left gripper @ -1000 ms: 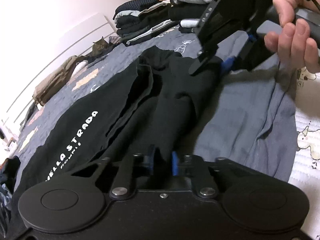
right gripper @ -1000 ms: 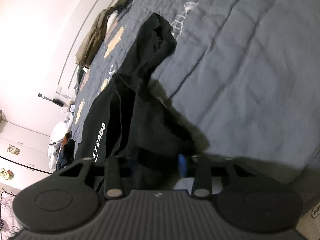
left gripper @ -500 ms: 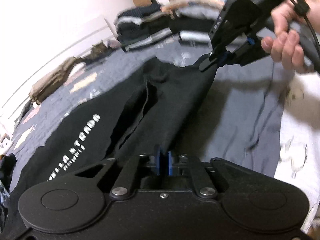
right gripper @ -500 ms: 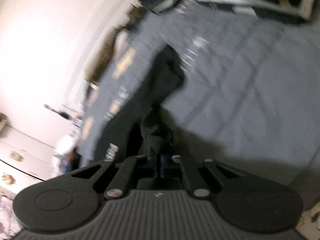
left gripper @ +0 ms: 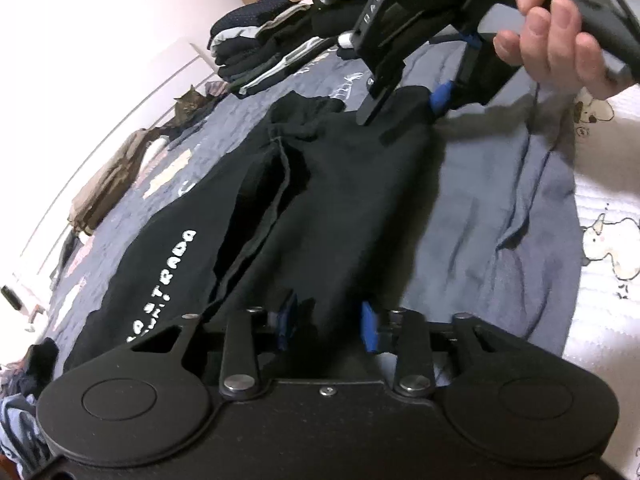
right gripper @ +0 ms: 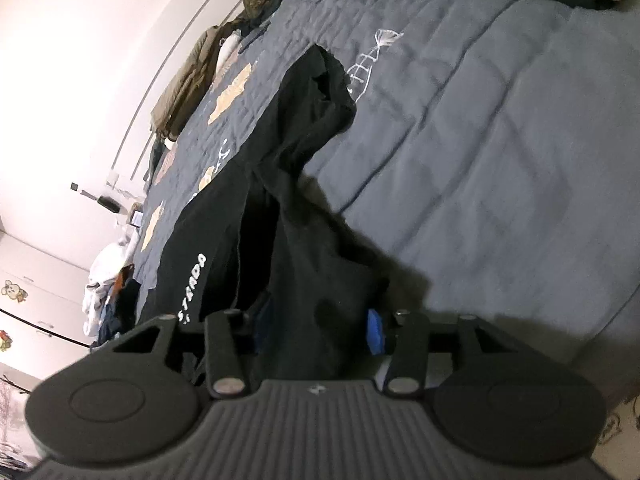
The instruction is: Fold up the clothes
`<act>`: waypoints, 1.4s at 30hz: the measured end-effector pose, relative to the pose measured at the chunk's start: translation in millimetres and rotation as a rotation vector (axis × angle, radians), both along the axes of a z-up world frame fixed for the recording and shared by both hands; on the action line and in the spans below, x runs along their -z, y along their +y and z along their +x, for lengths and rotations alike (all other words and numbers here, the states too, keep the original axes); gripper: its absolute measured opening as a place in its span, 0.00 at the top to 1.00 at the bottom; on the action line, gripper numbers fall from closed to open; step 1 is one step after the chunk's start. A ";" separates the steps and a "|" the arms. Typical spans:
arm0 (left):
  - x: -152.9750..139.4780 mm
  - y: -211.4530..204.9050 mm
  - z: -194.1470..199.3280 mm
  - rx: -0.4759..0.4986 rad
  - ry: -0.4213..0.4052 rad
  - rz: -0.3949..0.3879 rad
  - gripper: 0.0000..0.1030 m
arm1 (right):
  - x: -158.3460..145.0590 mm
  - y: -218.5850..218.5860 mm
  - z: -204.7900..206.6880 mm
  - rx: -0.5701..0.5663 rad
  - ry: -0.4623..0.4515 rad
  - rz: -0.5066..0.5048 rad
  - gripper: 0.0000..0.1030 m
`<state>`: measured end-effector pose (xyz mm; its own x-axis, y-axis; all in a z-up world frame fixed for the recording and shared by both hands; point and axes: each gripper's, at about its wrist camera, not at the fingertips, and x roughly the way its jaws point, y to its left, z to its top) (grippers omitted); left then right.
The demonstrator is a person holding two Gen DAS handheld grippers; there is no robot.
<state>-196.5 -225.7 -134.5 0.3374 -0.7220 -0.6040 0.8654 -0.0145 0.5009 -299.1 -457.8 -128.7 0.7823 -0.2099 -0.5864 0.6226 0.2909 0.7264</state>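
Left gripper (left gripper: 328, 322) spread over the black lettered T-shirt (left gripper: 320, 208) on the grey quilted bedspread (left gripper: 500, 200); folded clothes (left gripper: 272, 52) stacked beyond, tabby cat (left gripper: 188, 100) nearby. Right gripper (right gripper: 316, 330) likewise spread astride cloth, white wall (right gripper: 80, 60) behind.

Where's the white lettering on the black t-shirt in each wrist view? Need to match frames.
Left wrist: the white lettering runs up the lower left of the black t-shirt.
Right wrist: lower left, just above the left linkage.
Shared landmark: the tabby cat by the wall at the grey quilt's far edge.
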 end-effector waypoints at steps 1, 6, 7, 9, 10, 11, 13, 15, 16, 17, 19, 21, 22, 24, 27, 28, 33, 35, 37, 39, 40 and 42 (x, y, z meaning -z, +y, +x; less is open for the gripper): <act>-1.6 0.0 1.6 -0.002 0.012 0.003 0.89 | -0.6 -0.6 -2.2 0.016 0.007 -0.014 0.87; -11.2 1.1 6.8 -0.030 0.080 0.009 0.88 | -1.3 -8.4 -7.0 0.039 0.021 0.004 0.95; -13.3 1.4 7.3 -0.039 0.098 0.012 0.85 | -5.2 -7.1 -4.3 0.023 0.068 -0.014 0.92; -20.0 5.1 7.7 -0.024 0.152 0.013 0.75 | -13.7 -3.8 -2.3 -0.005 0.129 -0.053 0.89; -23.2 8.8 9.2 -0.023 0.181 0.003 0.68 | -19.6 -1.7 -3.9 -0.020 0.141 -0.082 0.86; -26.4 12.4 10.6 -0.022 0.210 -0.007 0.64 | -25.8 0.2 -5.6 -0.032 0.152 -0.116 0.84; -32.8 19.8 13.5 -0.019 0.268 -0.027 0.63 | -36.4 3.5 -10.8 -0.034 0.183 -0.176 0.75; -39.2 26.6 19.9 -0.039 0.346 -0.039 0.63 | -45.4 5.2 -16.9 -0.011 0.210 -0.241 0.73; -41.8 29.7 22.7 -0.056 0.375 -0.050 0.63 | -50.0 5.6 -20.1 -0.001 0.221 -0.275 0.73; -43.9 32.3 25.8 -0.073 0.400 -0.061 0.63 | -53.4 4.5 -22.9 0.008 0.213 -0.291 0.72; -48.7 40.0 32.5 -0.105 0.446 -0.082 0.63 | -59.0 3.0 -27.3 0.016 0.192 -0.307 0.71; -53.4 47.9 37.8 -0.135 0.473 -0.105 0.63 | -61.9 3.7 -24.8 -0.012 0.156 -0.302 0.71; -55.7 51.9 40.5 -0.150 0.486 -0.116 0.63 | -62.2 6.2 -20.7 -0.035 0.144 -0.303 0.71; -60.4 59.9 45.9 -0.180 0.513 -0.139 0.63 | -62.9 13.1 -10.1 -0.094 0.124 -0.307 0.71; -67.1 74.7 54.1 -0.226 0.537 -0.170 0.63 | -64.7 28.9 9.8 -0.209 0.098 -0.309 0.70; -68.4 79.7 56.1 -0.237 0.539 -0.177 0.63 | -64.9 34.8 16.2 -0.251 0.086 -0.306 0.70; -72.9 108.0 72.8 -0.308 0.548 -0.210 0.63 | -71.6 68.1 43.4 -0.414 0.038 -0.325 0.70; -75.5 121.4 82.0 -0.346 0.545 -0.228 0.63 | -74.7 77.4 53.1 -0.449 0.025 -0.328 0.70; -79.4 135.2 91.9 -0.384 0.535 -0.249 0.63 | -76.5 82.3 62.0 -0.465 0.024 -0.323 0.70; -85.7 151.5 105.8 -0.432 0.517 -0.285 0.63 | -77.7 86.5 70.5 -0.473 0.025 -0.320 0.70; -88.2 159.1 112.6 -0.452 0.510 -0.299 0.63 | -77.9 88.2 74.5 -0.474 0.026 -0.320 0.70; -92.5 173.8 125.5 -0.498 0.474 -0.321 0.63 | -77.8 89.3 80.8 -0.476 0.034 -0.323 0.70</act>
